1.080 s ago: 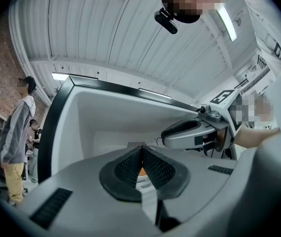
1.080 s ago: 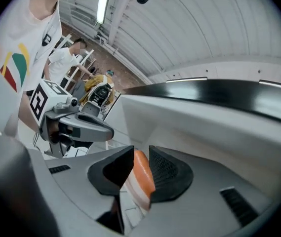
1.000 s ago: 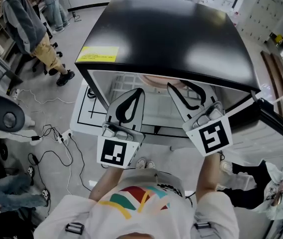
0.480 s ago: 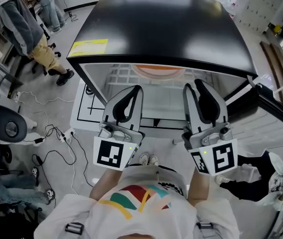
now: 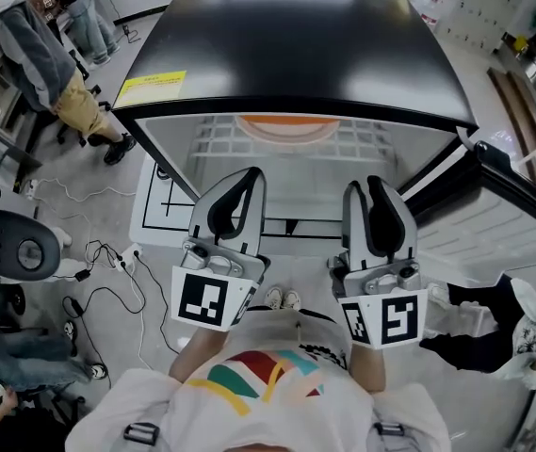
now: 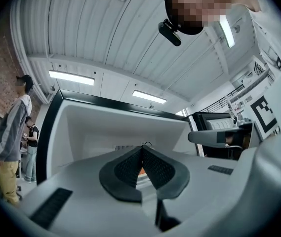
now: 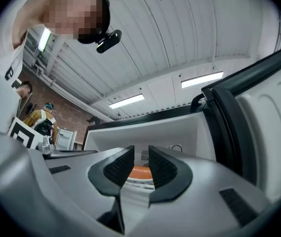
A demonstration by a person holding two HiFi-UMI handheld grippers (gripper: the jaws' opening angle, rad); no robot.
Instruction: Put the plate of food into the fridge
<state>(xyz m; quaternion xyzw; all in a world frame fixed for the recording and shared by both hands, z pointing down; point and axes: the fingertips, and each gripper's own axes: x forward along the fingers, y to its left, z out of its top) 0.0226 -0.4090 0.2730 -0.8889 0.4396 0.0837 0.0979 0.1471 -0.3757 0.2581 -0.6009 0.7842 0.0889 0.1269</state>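
The fridge (image 5: pixel 296 45) fills the far half of the head view, with a glossy black top and a white inside open toward the person. Its door (image 5: pixel 498 219) stands swung out to the right. On the floor (image 5: pixel 107 215) to the left lie loose cables, and a bystander in a grey hoodie (image 5: pixel 32 40) stands at the far left.

Inside the fridge a white wire shelf (image 5: pixel 213 141) runs from left to right. The left gripper (image 5: pixel 251 173) and the right gripper (image 5: pixel 365 185) are held side by side, near the fridge's open front and short of the shelf. Both point into the fridge.

The left gripper's jaws are pressed together at the tips, with nothing between them. The right gripper's jaws stand a narrow gap apart and are also empty.

The orange plate (image 5: pixel 284 126) sits on the wire shelf at the far middle of the fridge, well apart from both grippers. What lies on it cannot be made out. A yellow label (image 5: pixel 151 89) is stuck on the near left corner of the fridge's top.
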